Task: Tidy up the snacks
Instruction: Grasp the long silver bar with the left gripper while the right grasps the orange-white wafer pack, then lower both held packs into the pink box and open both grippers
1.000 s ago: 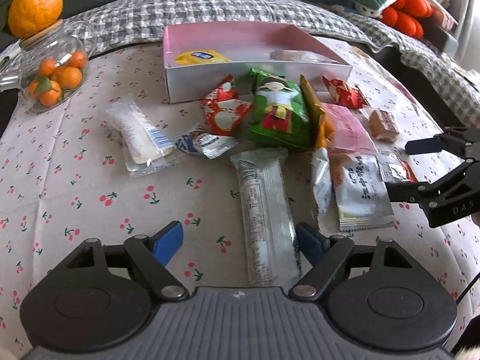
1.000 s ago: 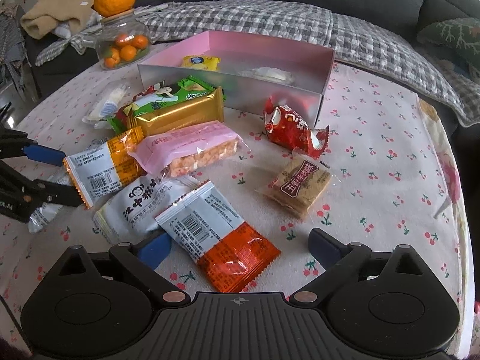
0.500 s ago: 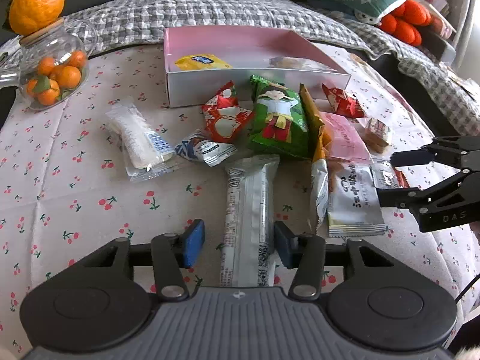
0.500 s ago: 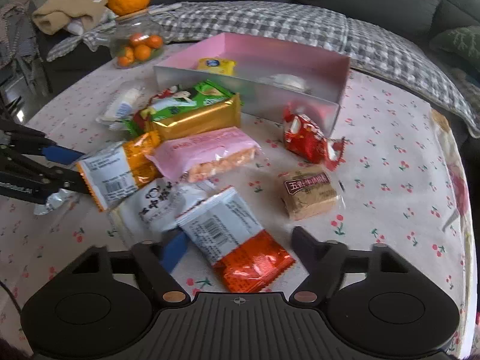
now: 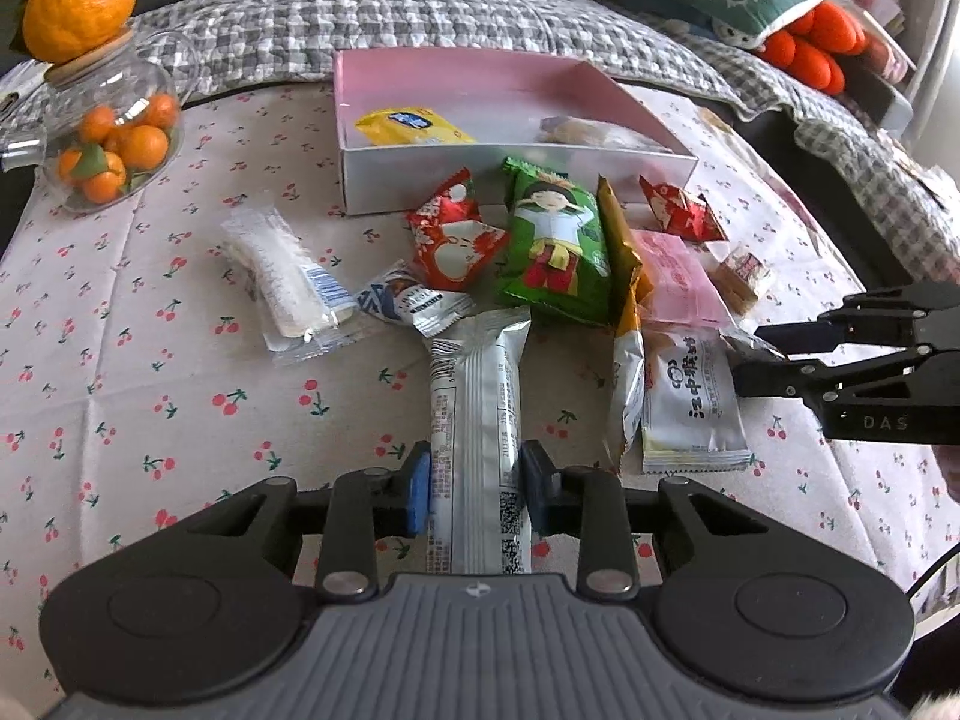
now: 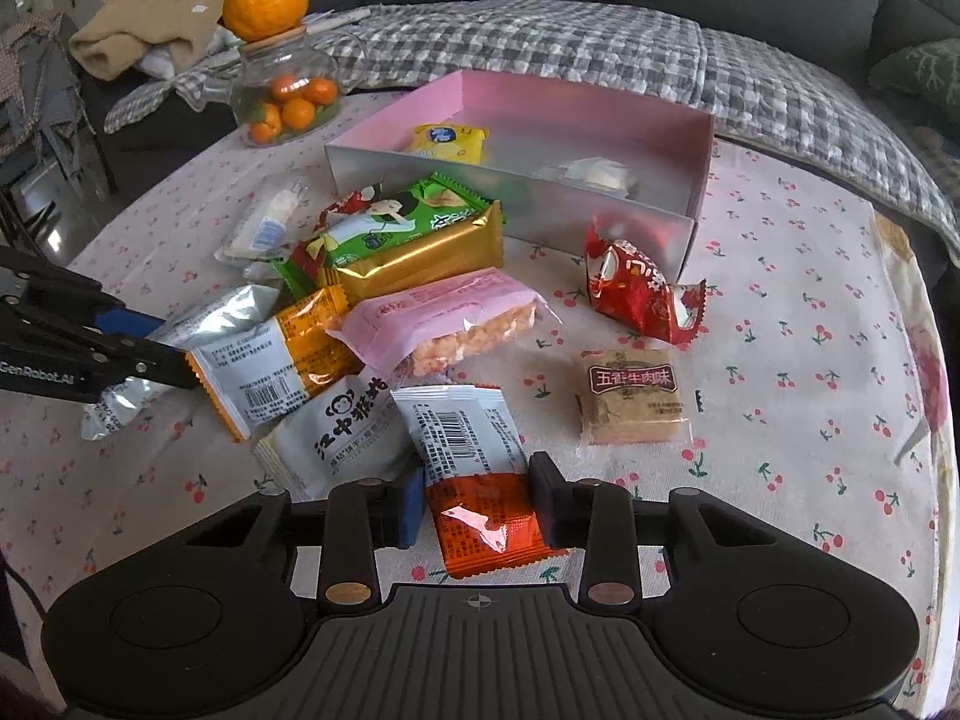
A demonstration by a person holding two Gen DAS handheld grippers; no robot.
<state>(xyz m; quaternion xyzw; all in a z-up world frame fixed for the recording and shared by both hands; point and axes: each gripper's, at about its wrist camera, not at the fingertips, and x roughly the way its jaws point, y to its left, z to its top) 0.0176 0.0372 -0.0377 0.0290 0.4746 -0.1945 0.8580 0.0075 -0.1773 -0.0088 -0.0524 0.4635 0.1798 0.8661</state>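
The left gripper (image 5: 475, 492) was clamped on the long silver foil snack bar (image 5: 477, 420), which lay lengthwise on the cherry-print tablecloth (image 5: 150, 372). The right gripper (image 6: 474, 501) pinched the white-and-orange snack packet (image 6: 474, 468) (barcode up) beside the pile, well short of the pink-lined silver box (image 6: 600, 138).

right gripper body (image 5: 882, 420): "DAS" | left gripper body (image 6: 42, 375): "GenRobot.AI" | brown square snack (image 6: 633, 396): "五香牛肉味" | white packet (image 6: 354, 426): "江中猴姑" | barcodes, digits too small to read: orange-white packet (image 6: 474, 450), orange-silver packet (image 6: 270, 372) | silver bar (image 5: 477, 408): small print unreadable
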